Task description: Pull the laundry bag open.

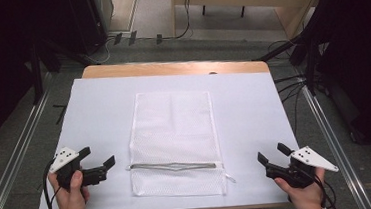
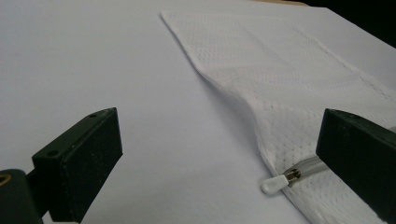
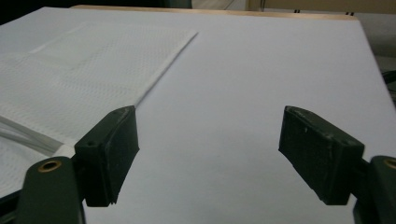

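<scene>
A white mesh zip bag (image 1: 173,130) lies flat in the middle of the white-covered table (image 1: 98,106). Its grey zipper (image 1: 173,165) runs across near the front end, with a small white pull (image 1: 231,179) at the right. My left gripper (image 1: 96,157) rests left of the bag, open and holding nothing. In the left gripper view the bag (image 2: 280,79) and the zipper's white end (image 2: 275,185) lie just ahead of the left gripper (image 2: 219,154). My right gripper (image 1: 272,153) stands open right of the bag. The right gripper view has the bag (image 3: 84,74) left of the right gripper (image 3: 208,154).
A bare wooden strip (image 1: 170,68) of the table shows at the back edge. Metal rails (image 1: 12,163) run along the floor on both sides, with cables (image 1: 292,83) at the right. Dark equipment stands at the far left and right.
</scene>
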Available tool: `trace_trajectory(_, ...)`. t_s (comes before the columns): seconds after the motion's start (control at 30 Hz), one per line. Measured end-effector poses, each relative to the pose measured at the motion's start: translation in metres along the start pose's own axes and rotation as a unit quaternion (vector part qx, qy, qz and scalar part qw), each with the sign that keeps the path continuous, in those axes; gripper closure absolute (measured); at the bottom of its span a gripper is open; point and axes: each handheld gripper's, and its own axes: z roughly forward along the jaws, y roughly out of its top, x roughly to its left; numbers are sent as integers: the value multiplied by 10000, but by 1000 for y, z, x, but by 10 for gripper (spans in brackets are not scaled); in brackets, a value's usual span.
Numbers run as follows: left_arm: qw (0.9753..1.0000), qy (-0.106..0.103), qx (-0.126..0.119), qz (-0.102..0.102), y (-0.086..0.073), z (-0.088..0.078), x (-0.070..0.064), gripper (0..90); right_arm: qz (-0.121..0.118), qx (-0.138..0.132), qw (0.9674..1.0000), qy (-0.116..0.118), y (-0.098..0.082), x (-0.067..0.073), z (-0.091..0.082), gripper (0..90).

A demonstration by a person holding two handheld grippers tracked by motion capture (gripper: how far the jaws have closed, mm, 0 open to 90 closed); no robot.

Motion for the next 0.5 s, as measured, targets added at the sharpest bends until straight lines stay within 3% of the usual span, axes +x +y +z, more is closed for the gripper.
trace_trajectory(0.07, 10000, -8, -34, 30, 1, -2, 2, 6, -20, 10, 10000, 26, 0, -3, -1, 162)
trace_trajectory(0.27, 9999, 79, -49, -70, 1, -6, 9, 0, 110, 92, 9996, -256, -4, -20, -2, 164)
trace_trajectory(0.4, 9999, 93, -19, -99, 1, -5, 10, 0, 147, 105, 9994, -283, -5, -22, -2, 164)
trace_trajectory(0.5, 9997, 219, 100, -7, 0, -2, 9, 0, 138, 120, 9994, -291, -5, -22, -1, 163)
